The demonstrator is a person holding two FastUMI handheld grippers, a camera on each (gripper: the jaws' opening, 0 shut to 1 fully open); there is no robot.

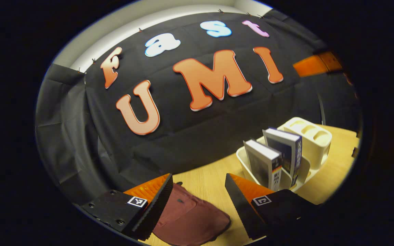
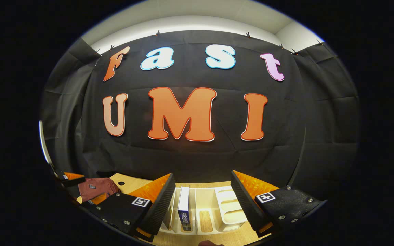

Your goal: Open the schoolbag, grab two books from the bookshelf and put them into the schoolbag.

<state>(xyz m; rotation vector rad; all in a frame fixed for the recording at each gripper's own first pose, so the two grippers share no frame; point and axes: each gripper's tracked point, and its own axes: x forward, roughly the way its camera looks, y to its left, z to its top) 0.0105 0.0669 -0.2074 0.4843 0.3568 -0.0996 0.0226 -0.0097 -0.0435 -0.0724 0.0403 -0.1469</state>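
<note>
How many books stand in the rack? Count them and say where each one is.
2. One book stands at the rack's near end; the other book stands just behind it, both upright. None seems hidden.

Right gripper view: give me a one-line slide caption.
Open right hand-held gripper hovers above a blue-spined book standing in the cream bookshelf, with the maroon schoolbag off to the left.

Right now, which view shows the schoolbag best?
The left gripper view: the maroon schoolbag lies flat on the table, close below the open left tongs. The right gripper view shows the bag small at its left edge, partly hidden.
</note>
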